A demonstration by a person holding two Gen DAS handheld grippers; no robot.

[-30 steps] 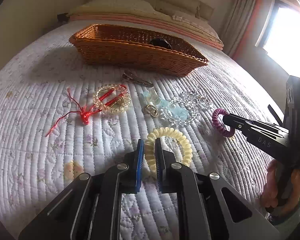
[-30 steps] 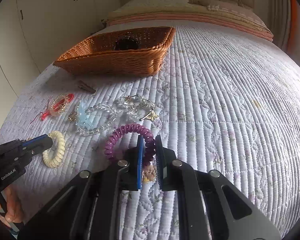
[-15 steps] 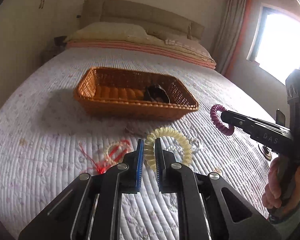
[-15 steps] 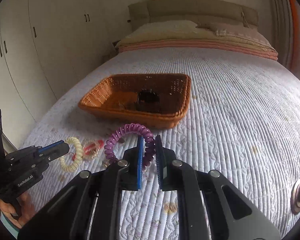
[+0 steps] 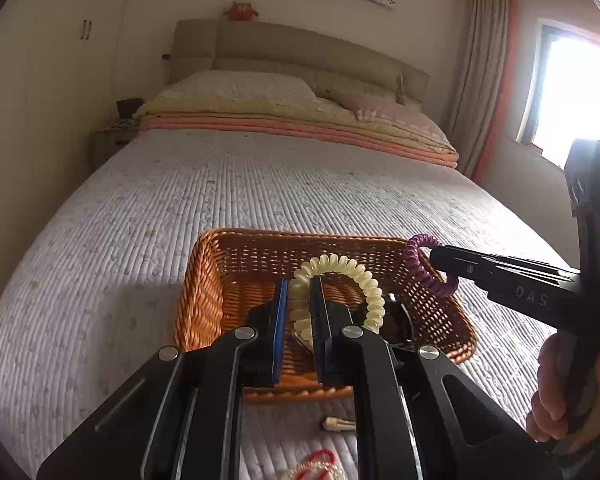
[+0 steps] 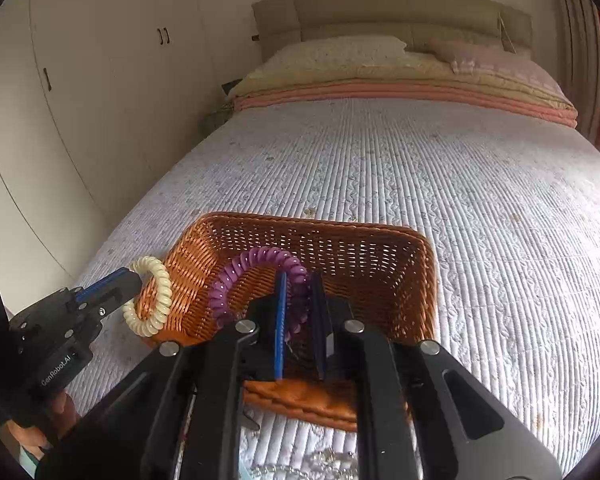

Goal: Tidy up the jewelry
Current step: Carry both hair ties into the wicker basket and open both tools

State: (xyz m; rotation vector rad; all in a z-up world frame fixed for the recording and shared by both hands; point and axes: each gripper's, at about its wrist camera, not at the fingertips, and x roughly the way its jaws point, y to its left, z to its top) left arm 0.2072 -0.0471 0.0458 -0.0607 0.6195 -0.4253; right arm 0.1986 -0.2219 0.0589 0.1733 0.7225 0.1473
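Jewelry is split here between the two tongs and the bed: a cream-coloured spiral coil band (image 5: 332, 276) is clamped between the closed pads of the left tongs (image 5: 299, 312), its loop standing up over the near left part of the woven brown rectangular wicker basket (image 5: 204, 292), while a purple spiral coil band (image 6: 256, 280) is pinched in the closed right tongs (image 6: 299, 312), arching over the basket's inside toward its left wall. In the left wrist view the right tongs reach in from the right with the purple band hanging at the basket's right rim, and a person's hand (image 5: 568, 392) grips their handle. In the right wrist view the left tongs come in from the left, holding the cream band just outside the basket's left wall. A dark object lies in the basket, mostly hidden behind the left tongs. On the pale quilted bedspread (image 5: 140, 216) in front of the basket's near rim lie a small metal clip (image 5: 338, 424), a red-corded clear bead bracelet (image 5: 320, 466) and a clear bead strand (image 6: 300, 468). Beyond the basket are folded pink and yellow blankets (image 5: 300, 124) and pillows against a beige headboard.
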